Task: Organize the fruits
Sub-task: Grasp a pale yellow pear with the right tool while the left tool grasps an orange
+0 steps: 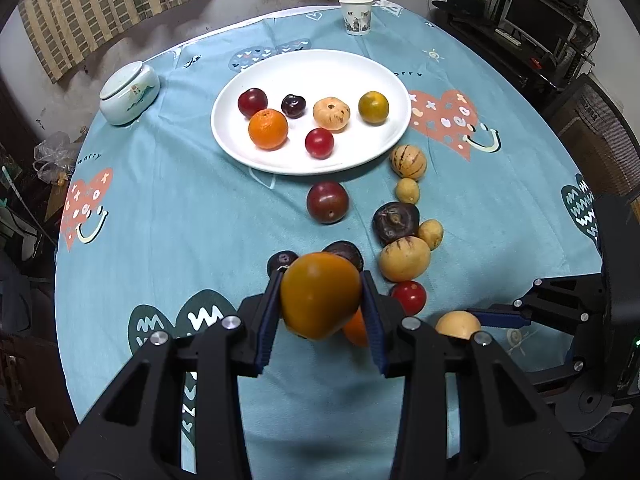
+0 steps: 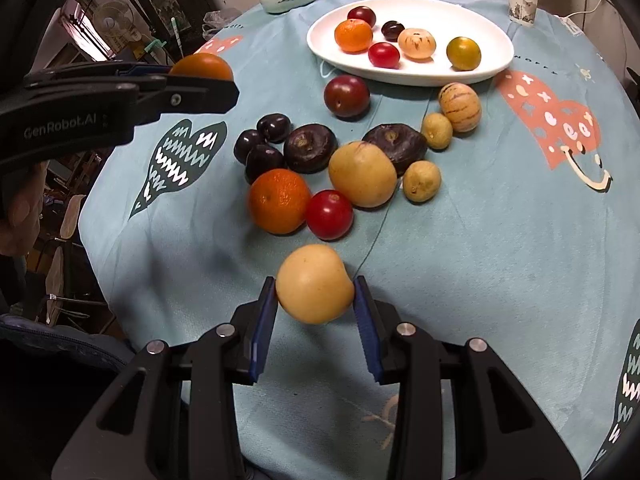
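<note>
Plainly, both grippers are grasping fruit above a round desk covered in a teal cloth printed with hearts. The left gripper has its jaws clenched on an orange-yellow fruit, held clear of the cloth. That fruit is slightly egg-shaped; in the left wrist view its long axis runs from about 11 o'clock down to 5 o'clock, with the narrower end lowest. The right gripper has its jaws clenched on a pale yellow fruit, pressed at both sides. This one is nearly round, a little wider than tall, so its long axis lies across the jaws, from 9 to 3 o'clock.

A white plate sits toward 12 o'clock on the desk. It holds six fruits: an orange, two red ones, a dark one, a pale striped one and a greenish-yellow one.

Between the plate and the grippers lies a loose cluster on the cloth. It includes a second orange, a red tomato-like fruit touching it, a large tan fruit, dark purple fruits and small yellow ones.

A paper cup stands at the far edge near 12 o'clock. A lidded ceramic jar stands near 10 o'clock.
</note>
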The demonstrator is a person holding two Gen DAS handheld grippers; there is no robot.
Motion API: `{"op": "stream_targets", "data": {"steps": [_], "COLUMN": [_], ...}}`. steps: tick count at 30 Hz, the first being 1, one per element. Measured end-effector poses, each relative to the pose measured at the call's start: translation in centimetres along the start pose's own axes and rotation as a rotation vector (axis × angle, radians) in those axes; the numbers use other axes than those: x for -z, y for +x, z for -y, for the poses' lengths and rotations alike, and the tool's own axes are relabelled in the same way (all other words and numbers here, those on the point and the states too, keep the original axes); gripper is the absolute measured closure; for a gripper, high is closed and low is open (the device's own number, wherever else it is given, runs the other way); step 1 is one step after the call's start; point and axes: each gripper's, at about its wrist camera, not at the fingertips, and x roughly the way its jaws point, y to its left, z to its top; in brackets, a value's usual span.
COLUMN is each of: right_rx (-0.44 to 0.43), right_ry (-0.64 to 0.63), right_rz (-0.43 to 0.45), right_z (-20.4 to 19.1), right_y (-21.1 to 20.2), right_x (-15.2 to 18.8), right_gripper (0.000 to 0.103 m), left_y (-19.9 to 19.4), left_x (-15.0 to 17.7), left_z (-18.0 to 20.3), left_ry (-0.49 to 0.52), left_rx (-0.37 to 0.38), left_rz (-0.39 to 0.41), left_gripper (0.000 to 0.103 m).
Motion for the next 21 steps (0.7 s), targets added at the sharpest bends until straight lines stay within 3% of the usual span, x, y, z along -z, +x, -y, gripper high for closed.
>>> {"op": "stream_targets", "data": {"steps": [21], "right_rx": [-0.026], "right_ry": [-0.021], "right_rz": [0.005], "right_z": [0.2], "right_y": [-0.2], "right_x": [-1.2], "right_gripper": [0.064], "left_y": [0.7], "left_x": [-1.5], "left_z": [0.0], "left_ry": [0.001], "left_rx": [0.018], "left_rz": [-0.007], "left_gripper": [0.064]}}
